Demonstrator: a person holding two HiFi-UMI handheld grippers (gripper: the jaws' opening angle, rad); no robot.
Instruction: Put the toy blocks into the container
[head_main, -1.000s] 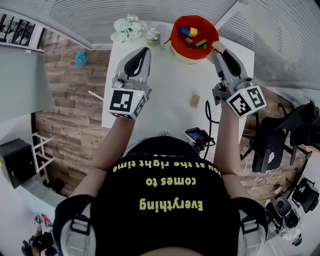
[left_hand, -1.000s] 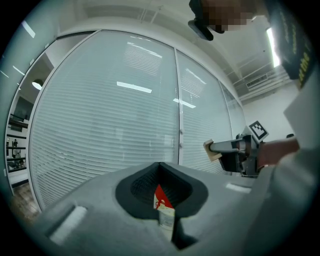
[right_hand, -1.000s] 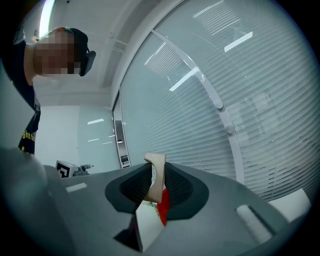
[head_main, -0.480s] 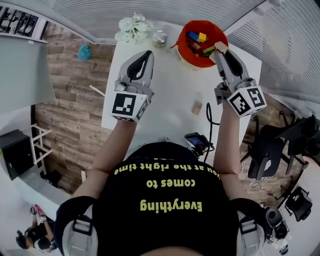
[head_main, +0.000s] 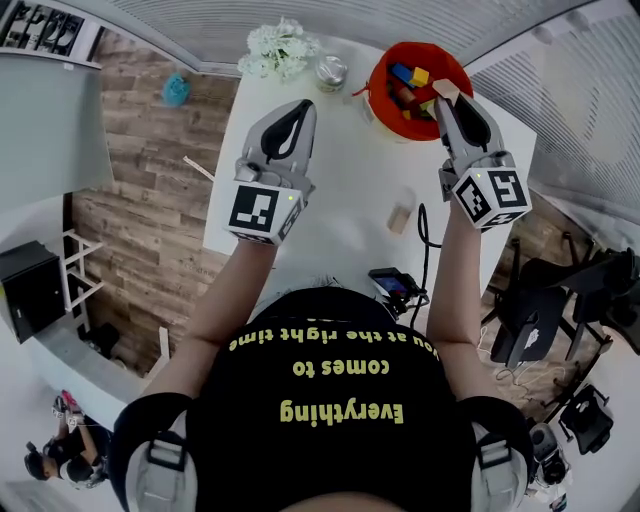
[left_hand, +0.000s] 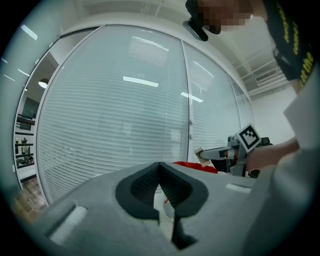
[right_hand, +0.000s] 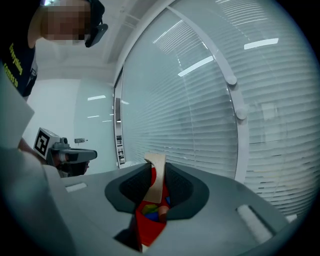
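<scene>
Nearest the person, just off the table's front edge at 5 o'clock, sits a small dark device (head_main: 392, 283) with a lit screen. On the white table (head_main: 340, 215) a loose pale block (head_main: 401, 217) lies at about 4 o'clock from the middle, well apart from both tools. The left gripper (head_main: 299, 105) hovers at 10 o'clock, its jaws pressed together with nothing between them. The right gripper (head_main: 447, 102), at 2 o'clock, is clamped on a pale wooden block (right_hand: 156, 175), which seems to hang just over the near rim of the red container (head_main: 430, 48). Coloured blocks (head_main: 410, 76) lie inside it. Beyond, at 12 o'clock, stands a small jar (head_main: 331, 71), and at 11, white flowers (head_main: 280, 48).
</scene>
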